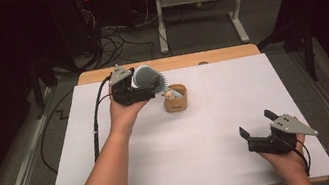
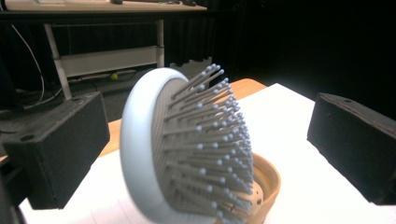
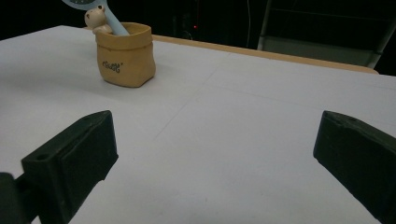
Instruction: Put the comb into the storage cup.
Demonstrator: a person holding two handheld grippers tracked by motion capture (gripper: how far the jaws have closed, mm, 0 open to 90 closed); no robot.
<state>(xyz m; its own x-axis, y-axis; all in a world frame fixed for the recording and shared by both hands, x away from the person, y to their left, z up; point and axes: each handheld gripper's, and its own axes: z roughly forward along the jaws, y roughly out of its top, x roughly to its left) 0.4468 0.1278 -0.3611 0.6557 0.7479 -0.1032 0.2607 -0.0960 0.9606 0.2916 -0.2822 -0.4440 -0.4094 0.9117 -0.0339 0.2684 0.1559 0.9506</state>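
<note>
A pale blue hairbrush (image 1: 148, 76) stands with its handle down in a small tan pot (image 1: 176, 99) at the far middle of the table. My left gripper (image 1: 147, 84) is open around the brush head (image 2: 187, 149), one jaw on each side, with a gap to both. Grey bristles face the right-hand jaw in the left gripper view. My right gripper (image 1: 256, 123) hovers open and empty near the table's front right. In the right gripper view the pot (image 3: 125, 56) sits far left, with the blue handle (image 3: 112, 21) and a small bear figure (image 3: 95, 18) at its rim.
White paper (image 1: 203, 152) covers the table, and a wooden strip (image 1: 227, 53) shows along the far edge. The left gripper's black cable (image 1: 96, 119) trails over the left part of the table. A white desk frame (image 1: 198, 0) and floor cables stand beyond.
</note>
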